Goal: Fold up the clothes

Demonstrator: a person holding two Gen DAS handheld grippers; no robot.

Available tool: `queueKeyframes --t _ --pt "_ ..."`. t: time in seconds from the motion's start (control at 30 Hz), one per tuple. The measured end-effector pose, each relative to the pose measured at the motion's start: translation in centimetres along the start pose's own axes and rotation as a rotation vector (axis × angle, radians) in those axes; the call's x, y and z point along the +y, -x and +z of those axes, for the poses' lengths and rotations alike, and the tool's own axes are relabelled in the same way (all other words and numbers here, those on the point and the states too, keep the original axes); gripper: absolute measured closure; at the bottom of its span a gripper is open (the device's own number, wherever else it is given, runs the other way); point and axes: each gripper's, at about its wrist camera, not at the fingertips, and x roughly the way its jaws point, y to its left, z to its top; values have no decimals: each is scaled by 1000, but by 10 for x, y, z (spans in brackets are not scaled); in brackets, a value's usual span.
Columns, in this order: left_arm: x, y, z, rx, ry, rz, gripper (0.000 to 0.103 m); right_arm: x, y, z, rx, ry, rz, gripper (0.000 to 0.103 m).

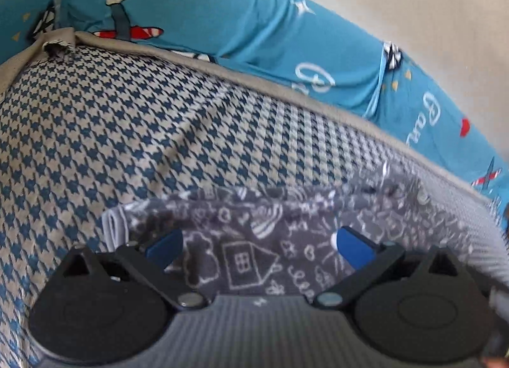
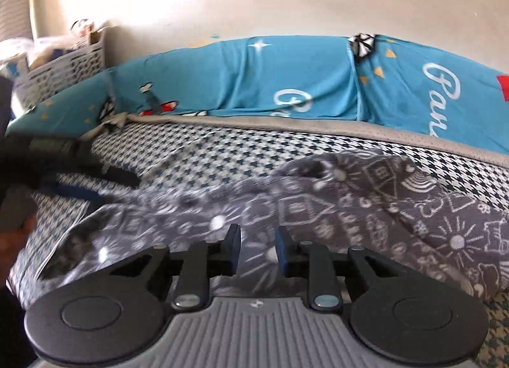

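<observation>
A grey garment with white doodle print (image 2: 366, 208) lies crumpled on the houndstooth bedcover (image 1: 127, 132), near a blue printed bolster (image 2: 286, 81) at the far edge. The left gripper (image 1: 257, 248) stands wide over it; the right gripper (image 2: 257, 250) is narrow, pads not pressing cloth

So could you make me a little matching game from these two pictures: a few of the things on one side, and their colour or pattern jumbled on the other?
Things:
1. garment under the claws
2. cover it lies on
3. long cushion along the wall
4. claw pads

Looks:
A. plain blue
B. turquoise with planes and white writing
C. dark grey with white doodles of houses and suns
D. blue and beige houndstooth

Pairs: 1-C, 2-D, 3-B, 4-A
</observation>
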Motion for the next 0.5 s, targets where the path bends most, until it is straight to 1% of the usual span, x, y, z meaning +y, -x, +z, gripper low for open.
queueKeyframes --t 0.07,0.2,0.3,0.5 --pt "-7 -7 -5 18 -36 28 0 -9 -10 5 5 -25 12 83" --pt "-20 -20 -15 39 -124 77 0 -11 -25 14 20 -60 74 85" --pt "-33 -26 -23 33 -206 118 0 -10 -37 19 30 -52 114 85" --pt "-46 -37 -35 25 -299 173 0 -15 -67 28 47 -49 110 85"
